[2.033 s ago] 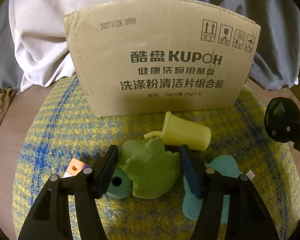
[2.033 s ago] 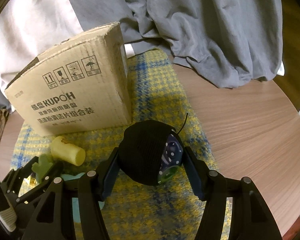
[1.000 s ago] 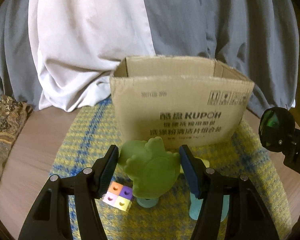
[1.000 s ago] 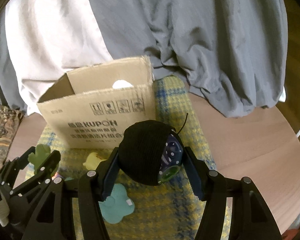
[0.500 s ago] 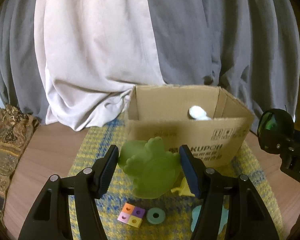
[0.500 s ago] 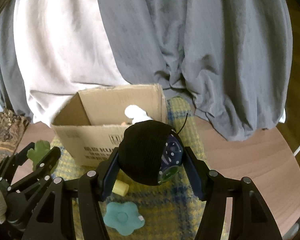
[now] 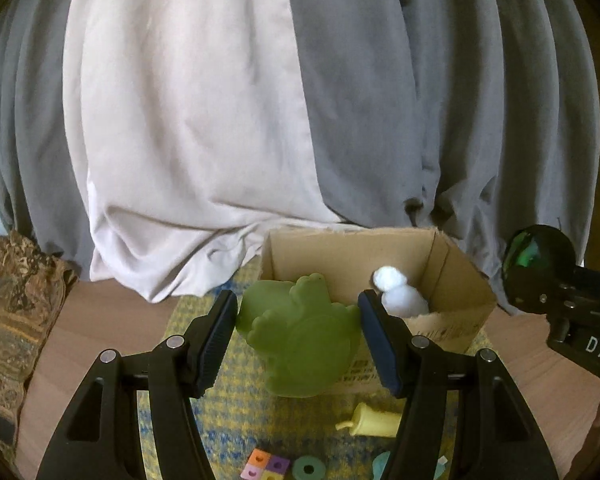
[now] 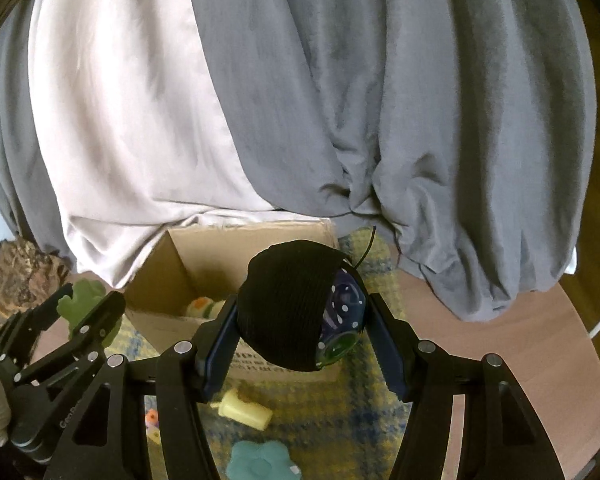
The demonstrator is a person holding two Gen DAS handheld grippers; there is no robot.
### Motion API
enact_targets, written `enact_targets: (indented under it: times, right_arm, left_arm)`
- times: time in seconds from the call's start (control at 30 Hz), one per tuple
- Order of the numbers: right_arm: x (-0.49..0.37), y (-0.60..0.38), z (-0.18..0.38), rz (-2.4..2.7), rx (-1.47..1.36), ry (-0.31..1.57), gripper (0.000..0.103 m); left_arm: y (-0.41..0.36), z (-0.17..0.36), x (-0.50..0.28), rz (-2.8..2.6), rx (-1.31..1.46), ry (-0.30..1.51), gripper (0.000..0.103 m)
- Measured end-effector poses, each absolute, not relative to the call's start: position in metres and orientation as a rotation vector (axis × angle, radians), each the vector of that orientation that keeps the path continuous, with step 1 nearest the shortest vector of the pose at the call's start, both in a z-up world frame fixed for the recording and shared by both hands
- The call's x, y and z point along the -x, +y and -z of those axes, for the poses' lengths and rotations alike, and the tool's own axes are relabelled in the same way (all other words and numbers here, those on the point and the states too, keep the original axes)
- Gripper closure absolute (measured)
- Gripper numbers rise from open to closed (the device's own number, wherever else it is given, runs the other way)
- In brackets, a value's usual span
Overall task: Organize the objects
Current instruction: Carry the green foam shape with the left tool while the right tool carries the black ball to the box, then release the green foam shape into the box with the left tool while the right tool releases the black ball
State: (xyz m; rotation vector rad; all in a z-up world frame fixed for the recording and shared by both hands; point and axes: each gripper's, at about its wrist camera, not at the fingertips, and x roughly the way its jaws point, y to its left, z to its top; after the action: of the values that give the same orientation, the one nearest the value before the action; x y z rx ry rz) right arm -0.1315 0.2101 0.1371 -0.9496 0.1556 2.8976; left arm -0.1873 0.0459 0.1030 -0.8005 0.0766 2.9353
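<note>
Both my claws have risen since the earlier frames, each with its load, so I now look down into the open brown cardboard box (image 7: 452,280) instead of at its printed front. My left claw (image 7: 298,338) is clamped on the soft green dinosaur-shaped toy (image 7: 304,340), both pads pressed against its sides, held in the air in front of the box's near wall. My right claw (image 8: 300,334) grips the round black knitted ball with a dotted blue patch (image 8: 288,312), one pad on each side, also in the air near the box's front.

Inside the box lies a white fluffy pom-pom toy (image 7: 398,294), and from the right wrist view I make out a small orange, white and green item (image 8: 202,306) against the near wall; what it is I cannot tell. The box stands on a yellow and blue woven mat (image 8: 340,420) on the wooden surface (image 8: 520,344). On the mat, in front of the box, lie a pale yellow toy cup (image 7: 374,426) on its side, a teal flower-shaped piece (image 8: 260,462), a teal ring (image 7: 309,469) and a small multicoloured block (image 7: 266,465). Grey and white cloth (image 7: 220,120) hangs behind.
</note>
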Motion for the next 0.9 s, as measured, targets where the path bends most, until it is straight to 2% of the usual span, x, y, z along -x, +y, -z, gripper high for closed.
enact_targets:
  times: [0.3, 0.9]
  right_arm:
    - [0.157, 0.213, -0.143, -2.896, 0.954, 0.173, 0.041]
    - [0.215, 0.214, -0.126, -2.870, 1.058, 0.161, 0.041]
  left_arm:
    - [0.050, -0.118, 0.215, -2.953, 0.780, 0.091, 0.041]
    - [0.057, -0.110, 0.266, -2.928, 0.839, 0.081, 0.041]
